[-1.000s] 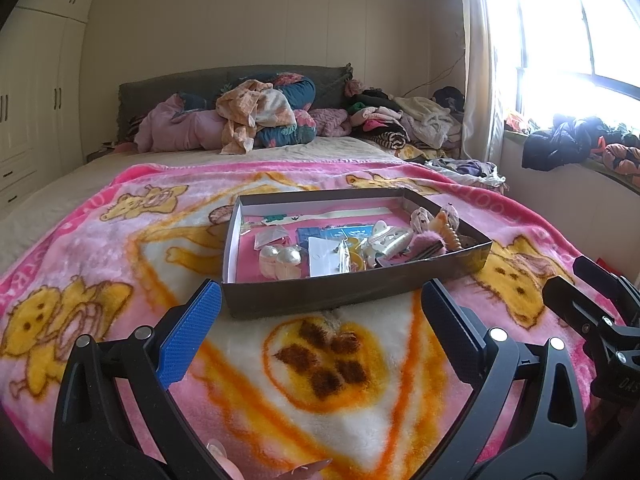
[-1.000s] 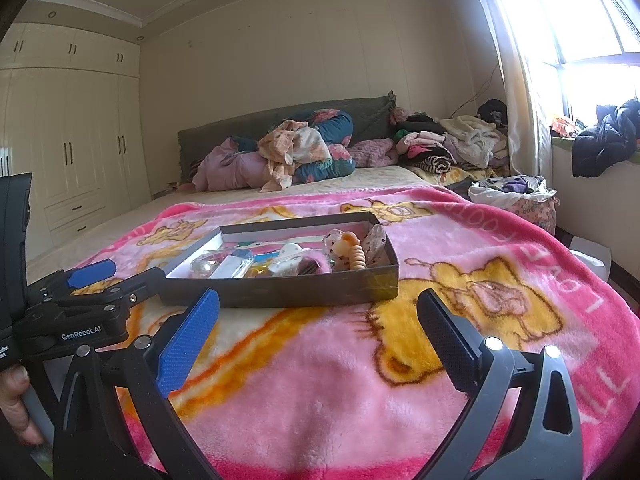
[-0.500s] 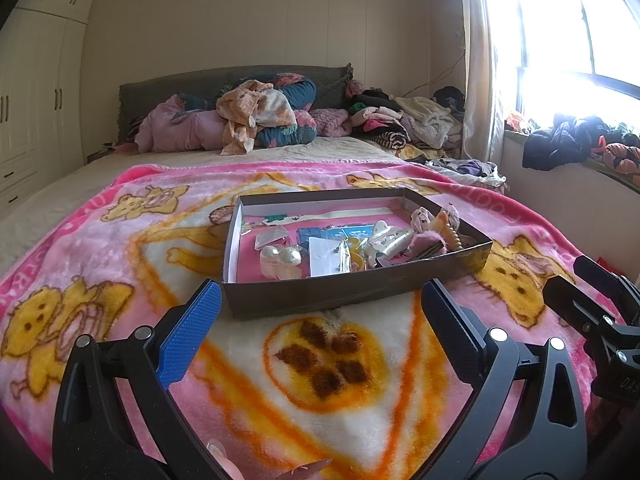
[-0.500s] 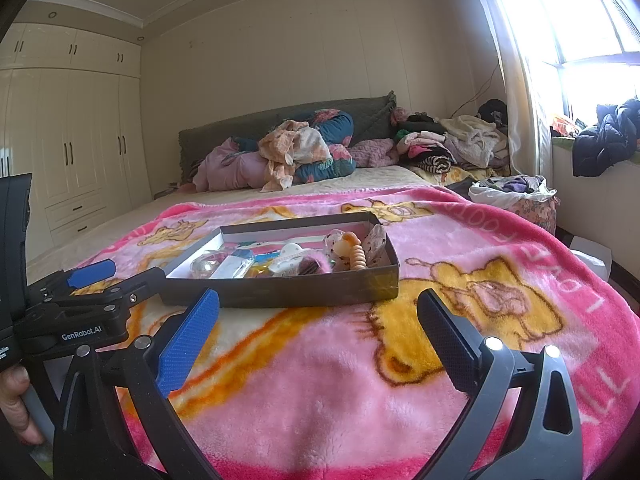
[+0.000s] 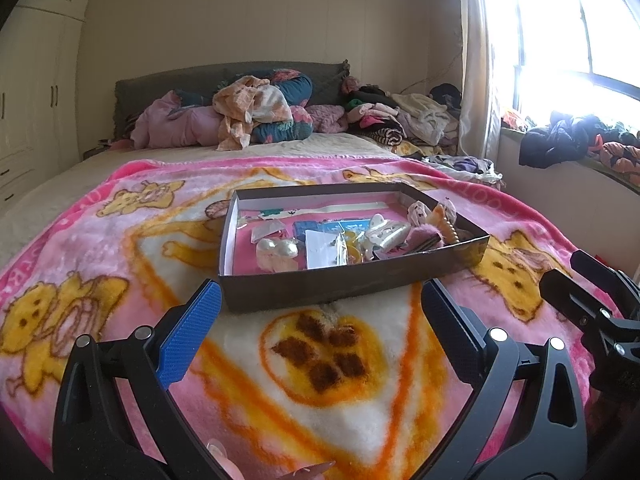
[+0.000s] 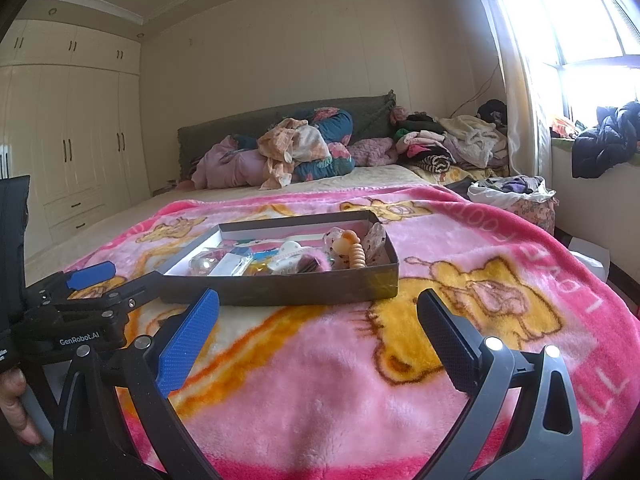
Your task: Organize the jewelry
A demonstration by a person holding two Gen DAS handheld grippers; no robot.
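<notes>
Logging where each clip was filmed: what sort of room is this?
A lived-in bedroom, it appears: a bed with a pink cartoon blanket, piled clothes by the grey headboard, and built-in wardrobes.

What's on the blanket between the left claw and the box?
Nothing but bare blanket. In the left wrist view, the open left claw sits just short of the box, with only the fuzzy orange paw print between them.
</notes>
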